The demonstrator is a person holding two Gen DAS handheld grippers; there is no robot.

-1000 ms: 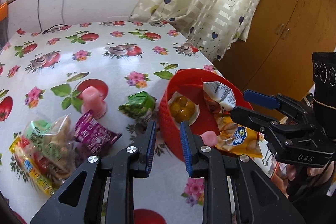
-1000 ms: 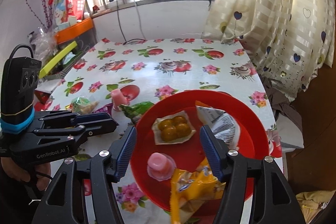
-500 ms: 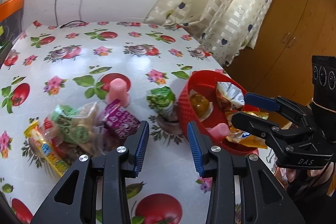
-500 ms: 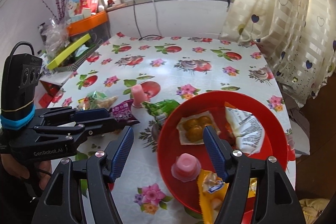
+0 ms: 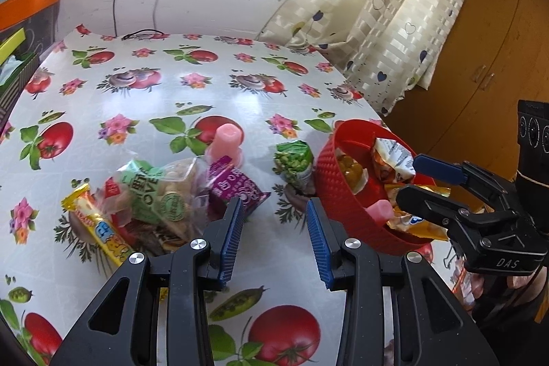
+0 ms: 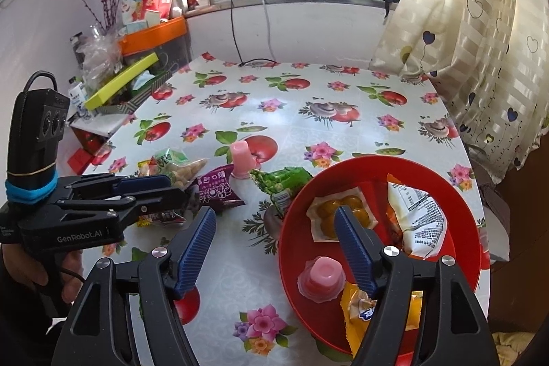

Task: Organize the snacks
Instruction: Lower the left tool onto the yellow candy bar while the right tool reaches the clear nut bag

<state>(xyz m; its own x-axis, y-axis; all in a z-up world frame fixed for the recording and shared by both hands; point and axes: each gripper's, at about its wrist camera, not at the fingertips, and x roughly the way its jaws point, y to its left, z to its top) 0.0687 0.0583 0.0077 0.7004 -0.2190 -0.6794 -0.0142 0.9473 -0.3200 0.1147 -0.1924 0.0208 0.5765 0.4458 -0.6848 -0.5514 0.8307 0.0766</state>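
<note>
Both your grippers are open and hold nothing. Your left gripper has just been opening and hangs over the cloth, near the purple pack. Your right gripper has just been opening wide; one finger is over the red bowl.

The loose snacks lie in a pile left of the bowl. The purple pack looks light, soft and slippery. Pinch it across its flat middle. The pink jelly cup looks stiffer; take it by the sides and squeeze gently.
</note>
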